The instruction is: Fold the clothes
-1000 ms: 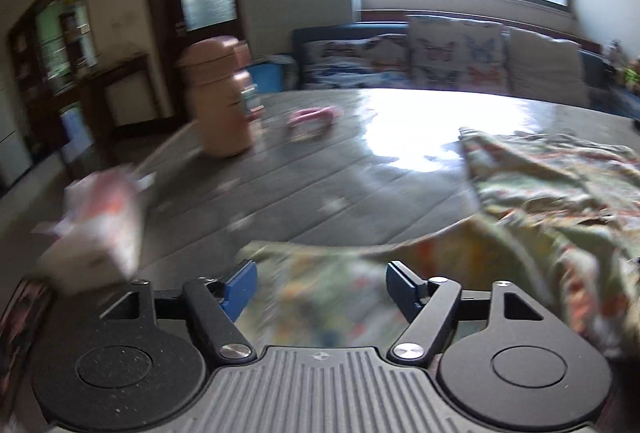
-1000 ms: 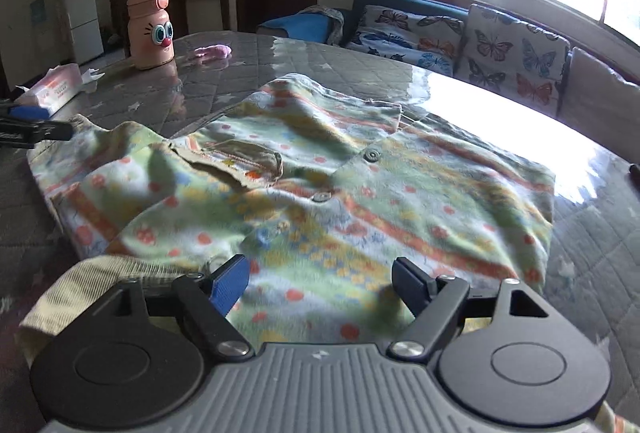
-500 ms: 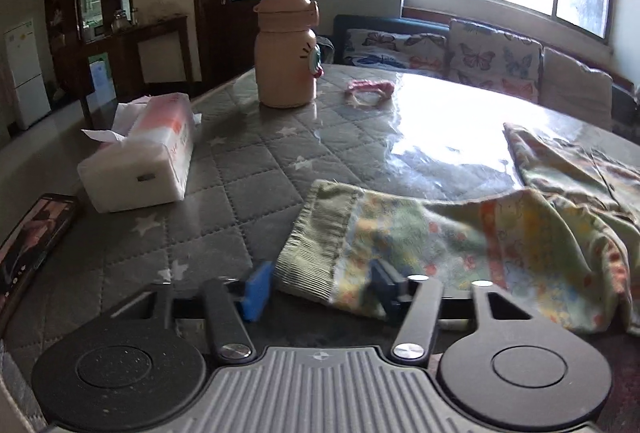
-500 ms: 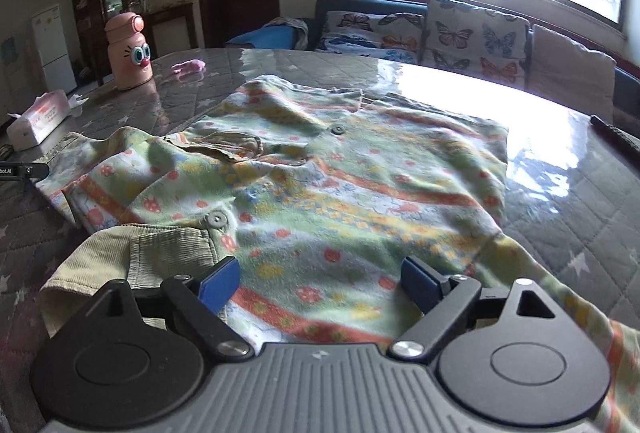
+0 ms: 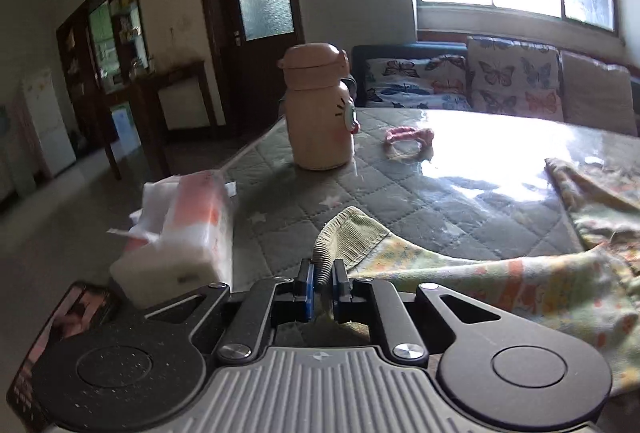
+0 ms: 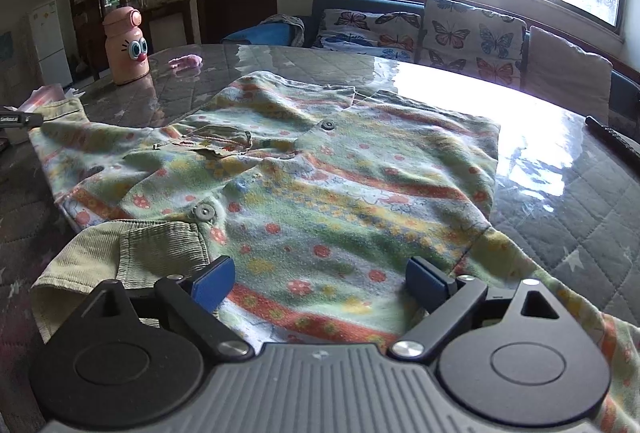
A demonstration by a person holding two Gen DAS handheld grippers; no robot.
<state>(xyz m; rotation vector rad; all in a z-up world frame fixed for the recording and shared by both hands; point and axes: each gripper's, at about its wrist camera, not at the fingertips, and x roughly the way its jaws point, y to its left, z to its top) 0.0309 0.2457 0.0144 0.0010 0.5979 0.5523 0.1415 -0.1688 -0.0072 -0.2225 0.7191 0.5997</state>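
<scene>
The left gripper [image 5: 322,279] has just been shut on the ribbed cuff [image 5: 344,233] of the shirt's sleeve — a second ago its jaws were wide and the cuff lay loose between them; now the ribbed edge is pinched between the blue pads [image 5: 306,283] and lifted a little off the table [image 5: 420,193]. The right gripper [image 6: 320,279] is not holding anything: its jaws are opening, already wide, above the printed front of the shirt [image 6: 320,169] with cloth under them but not pressed by the pads.

The shirt is spread face up on the quilted table, buttons [image 6: 204,211] showing, one ribbed cuff [image 6: 132,253] folded in near the right gripper, the other sleeve stretched out toward the tissue box [image 5: 188,233]. The pink bottle [image 5: 320,109] and the pink hair tie [image 5: 408,135] are well apart from the cloth; a phone [image 5: 60,333] lies near the table edge.

Judged step: the sleeve is grasped, the fold not yet made. The sleeve would next be carried across onto the shirt body — the grip is on the thin cuff edge only, so slippage is a risk.
</scene>
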